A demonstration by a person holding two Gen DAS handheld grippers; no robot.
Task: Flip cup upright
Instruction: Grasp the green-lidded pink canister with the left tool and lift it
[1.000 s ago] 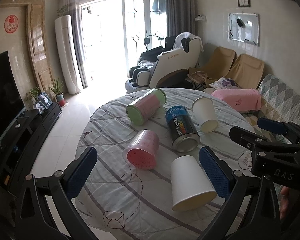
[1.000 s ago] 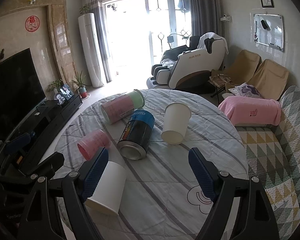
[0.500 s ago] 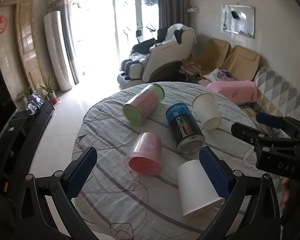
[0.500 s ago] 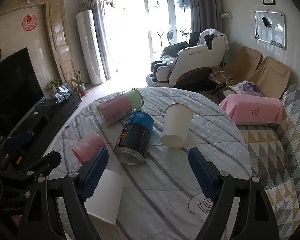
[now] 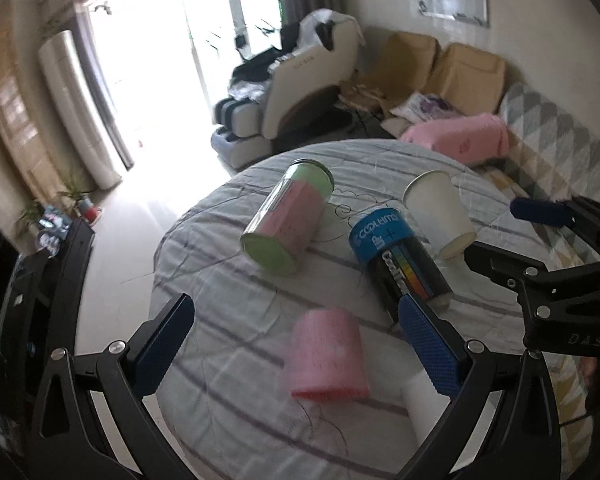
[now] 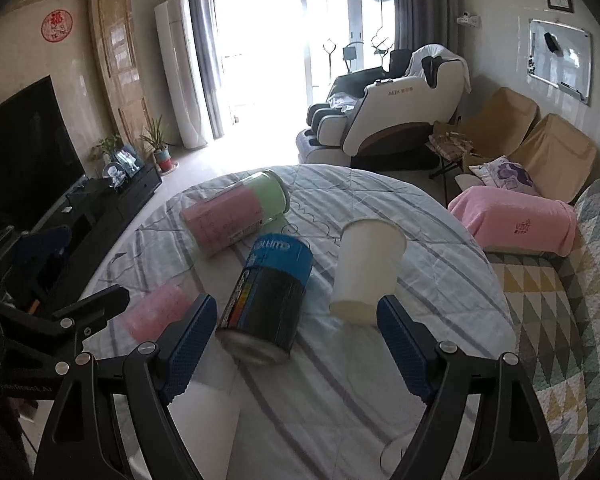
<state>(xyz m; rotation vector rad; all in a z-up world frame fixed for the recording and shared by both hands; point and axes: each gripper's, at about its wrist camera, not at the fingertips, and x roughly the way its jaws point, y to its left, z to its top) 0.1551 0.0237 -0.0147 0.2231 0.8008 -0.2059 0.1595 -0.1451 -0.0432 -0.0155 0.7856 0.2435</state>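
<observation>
The left gripper point(image 5: 296, 332) has swung toward the pink cup point(image 5: 327, 356), jaws wide and empty, to straddle it. The right gripper point(image 6: 296, 340) hovers equally open, holding nothing.

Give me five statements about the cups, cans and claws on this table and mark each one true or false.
1. The pink cup lies on its side between the left claw's open fingers. True.
2. The blue-topped can stands upright. False: it lies on its side on the striped cloth.
3. The far white paper cup lies tipped over beside that can. True.
4. The right claw is shut on a white cup. False: it is open and holds nothing.
5. The pink-and-green canister is stacked on the blue-topped can. False: it lies apart on the cloth.
</observation>
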